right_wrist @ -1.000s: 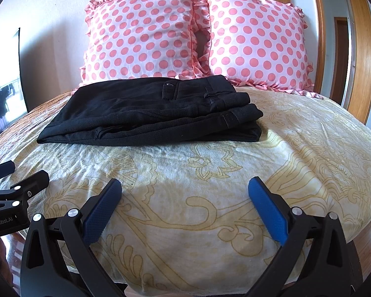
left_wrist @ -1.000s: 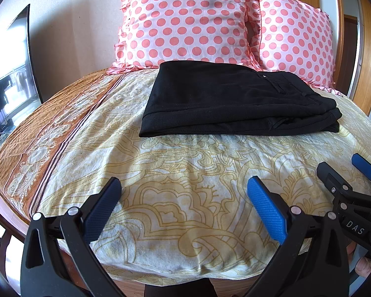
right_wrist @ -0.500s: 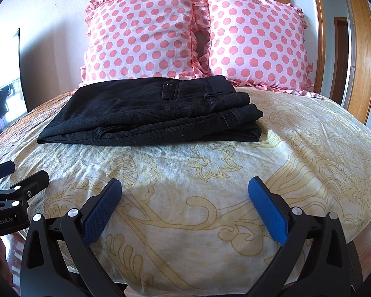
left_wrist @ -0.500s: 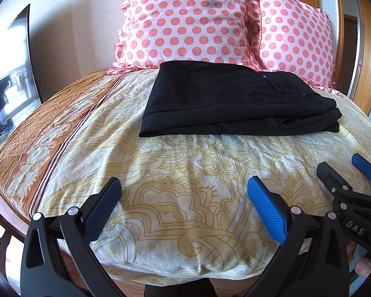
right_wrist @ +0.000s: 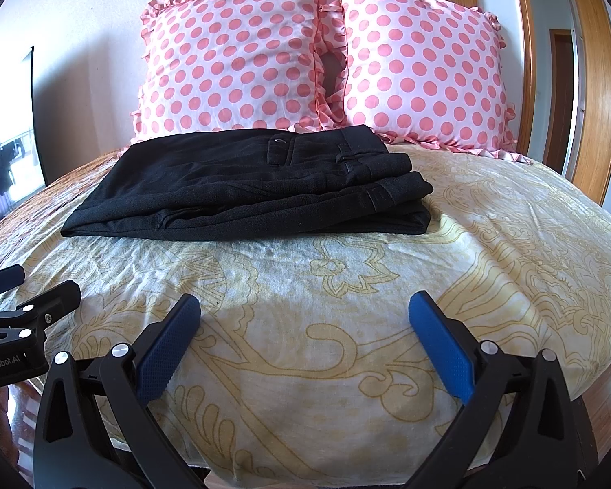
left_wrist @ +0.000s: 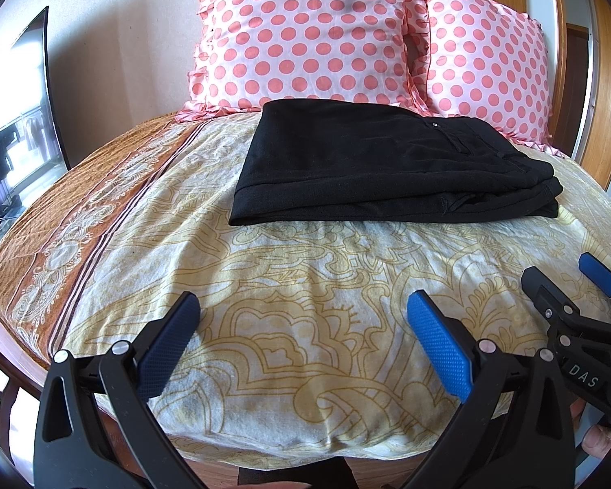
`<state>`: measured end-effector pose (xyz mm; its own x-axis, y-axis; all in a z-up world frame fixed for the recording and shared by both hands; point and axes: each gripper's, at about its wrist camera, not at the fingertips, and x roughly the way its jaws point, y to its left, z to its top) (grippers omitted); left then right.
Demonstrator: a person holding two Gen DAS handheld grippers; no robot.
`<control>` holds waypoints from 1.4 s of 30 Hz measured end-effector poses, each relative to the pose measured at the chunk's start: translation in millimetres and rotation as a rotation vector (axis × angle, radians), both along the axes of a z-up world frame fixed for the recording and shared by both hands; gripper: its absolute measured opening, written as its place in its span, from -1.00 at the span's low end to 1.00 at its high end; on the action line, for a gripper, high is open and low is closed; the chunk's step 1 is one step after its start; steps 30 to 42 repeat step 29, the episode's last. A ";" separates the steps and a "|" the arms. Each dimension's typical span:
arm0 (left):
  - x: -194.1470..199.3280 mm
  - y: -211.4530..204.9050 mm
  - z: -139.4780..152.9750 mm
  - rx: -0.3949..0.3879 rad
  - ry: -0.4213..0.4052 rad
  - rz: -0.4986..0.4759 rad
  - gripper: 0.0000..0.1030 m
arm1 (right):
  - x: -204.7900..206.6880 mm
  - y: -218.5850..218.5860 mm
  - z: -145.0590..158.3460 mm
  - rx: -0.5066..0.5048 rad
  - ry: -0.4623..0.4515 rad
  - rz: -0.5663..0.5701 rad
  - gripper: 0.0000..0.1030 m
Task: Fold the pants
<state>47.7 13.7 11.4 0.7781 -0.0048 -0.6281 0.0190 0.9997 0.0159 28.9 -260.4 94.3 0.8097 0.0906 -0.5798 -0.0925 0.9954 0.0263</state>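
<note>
**Folded pants lie clear of both spread grippers**

Left wrist view: the black pants lie as a flat, layered rectangle on the patterned bedspread, just in front of two pink polka-dot pillows. The cloth looks soft and limp, of middling weight, likely to sag and slide open if lifted by one layer only. A sound hold would probably pinch all layers together at the near folded edge or at a corner, one gripper at each end. The left gripper hovers low over the near edge of the bed, well apart from the pants, its blue pads spread wide with nothing between them. The right gripper shows at the right margin, beside it.

Right wrist view: the pants show a stepped stack of layers at their right end, with waistband and belt loop on top; that end is thicker and would need a wider bite. The right gripper is level, aimed at the pillows, its jaws wide apart and empty. The folding looks done or nearly so.
</note>
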 end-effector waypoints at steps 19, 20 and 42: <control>-0.5 -2.3 -0.2 0.000 0.000 0.002 0.97 | 0.5 0.6 -0.4 0.000 -0.003 -0.002 0.97; -0.5 -2.2 -0.2 0.000 0.000 0.002 0.97 | 0.1 0.6 -0.5 0.000 -0.002 -0.003 0.97; -1.3 -4.1 0.1 0.001 0.000 0.002 0.97 | -0.1 1.0 -0.9 0.000 -0.003 -0.004 0.97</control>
